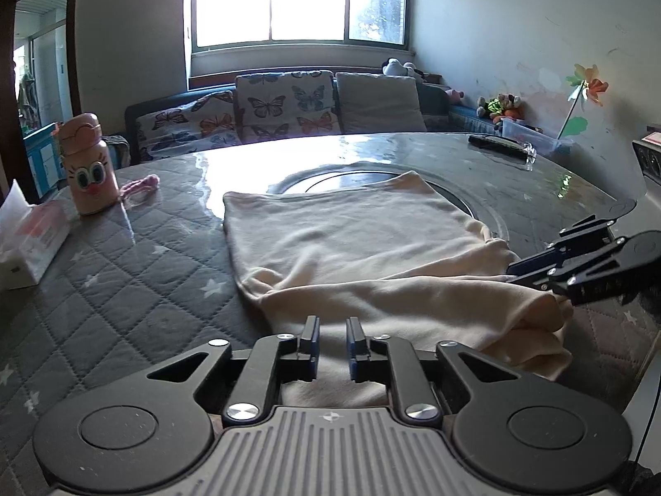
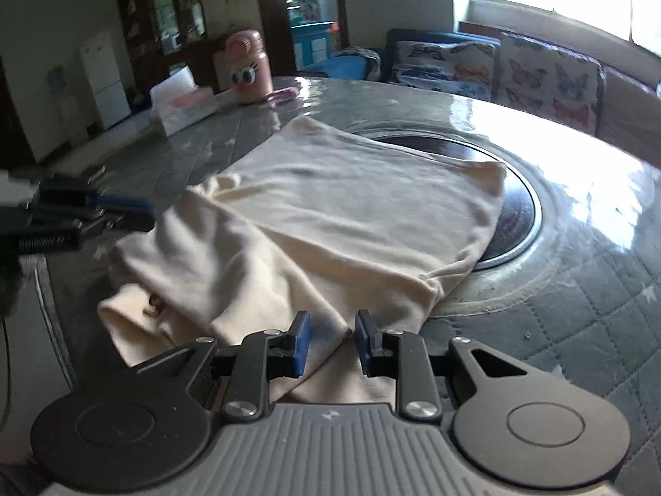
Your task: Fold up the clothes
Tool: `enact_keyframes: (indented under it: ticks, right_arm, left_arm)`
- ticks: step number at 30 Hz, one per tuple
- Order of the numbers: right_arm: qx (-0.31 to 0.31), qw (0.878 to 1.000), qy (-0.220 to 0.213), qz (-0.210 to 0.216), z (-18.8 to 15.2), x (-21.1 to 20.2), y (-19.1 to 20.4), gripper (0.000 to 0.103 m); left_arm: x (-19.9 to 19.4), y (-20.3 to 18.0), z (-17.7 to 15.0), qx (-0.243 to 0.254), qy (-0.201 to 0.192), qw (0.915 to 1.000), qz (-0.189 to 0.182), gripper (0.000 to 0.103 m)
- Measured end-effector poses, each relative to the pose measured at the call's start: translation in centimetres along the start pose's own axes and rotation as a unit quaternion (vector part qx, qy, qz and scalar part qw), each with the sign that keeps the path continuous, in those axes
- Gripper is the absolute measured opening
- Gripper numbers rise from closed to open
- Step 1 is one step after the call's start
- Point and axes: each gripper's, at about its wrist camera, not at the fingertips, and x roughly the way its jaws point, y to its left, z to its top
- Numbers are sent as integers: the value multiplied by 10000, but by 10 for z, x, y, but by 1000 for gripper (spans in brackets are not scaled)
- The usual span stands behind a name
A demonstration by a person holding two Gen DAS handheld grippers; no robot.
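Observation:
A cream garment [image 1: 351, 248] lies partly folded on the round table, with a sleeve folded across its near edge; it also shows in the right wrist view [image 2: 330, 215]. My left gripper [image 1: 332, 341] is open just above the garment's near edge, nothing between its jaws. My right gripper [image 2: 330, 341] is open over the folded sleeve end, jaws apart with cloth below them. The right gripper shows from the side in the left wrist view [image 1: 533, 266], at the garment's right edge. The left gripper shows in the right wrist view [image 2: 124, 211], left of the garment.
A pink cartoon bottle [image 1: 89, 165] and a tissue box [image 1: 29, 244] stand at the table's left. A dark round inset [image 2: 508, 206] lies under the garment's far part. A remote [image 1: 495, 144] lies at the far right. A butterfly-print sofa [image 1: 268, 107] stands behind the table.

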Motion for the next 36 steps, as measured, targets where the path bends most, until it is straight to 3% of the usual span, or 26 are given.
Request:
enact_keyframes:
  ticks: [1, 3, 10, 16, 22, 28, 32, 36]
  right_arm:
    - [-76, 10000, -22, -48, 1, -1, 2, 9]
    - [-211, 9996, -87, -147, 3, -5, 5, 5]
    - [-774, 9922, -580, -785, 21, -24, 9, 5]
    - [-494, 9947, -265, -861, 18, -5, -5, 9]
    - [-440, 9958, -559, -571, 24, -10, 2, 10]
    - [-348, 9979, -355, -409, 19, 15, 1, 10]
    - [-218, 9984, -316, -412, 17, 11, -6, 11]
    - [-326, 9981, -390, -353, 17, 4, -1, 23]
  left_arm:
    - [2, -1, 1, 22, 6, 10000, -14, 19]
    - [5, -4, 2, 55, 16, 10000, -48, 21]
    - [19, -7, -1, 164, 195, 9996, -75, 21]
    - [16, -2, -1, 151, 228, 9996, -28, 21]
    - [21, -6, 14, 177, 72, 9998, -65, 21]
    - [42, -5, 19, 75, 187, 9998, -4, 21]
    - [46, 2, 17, 10, 247, 9997, 0, 20]
    - [44, -1, 17, 45, 227, 9997, -15, 21]
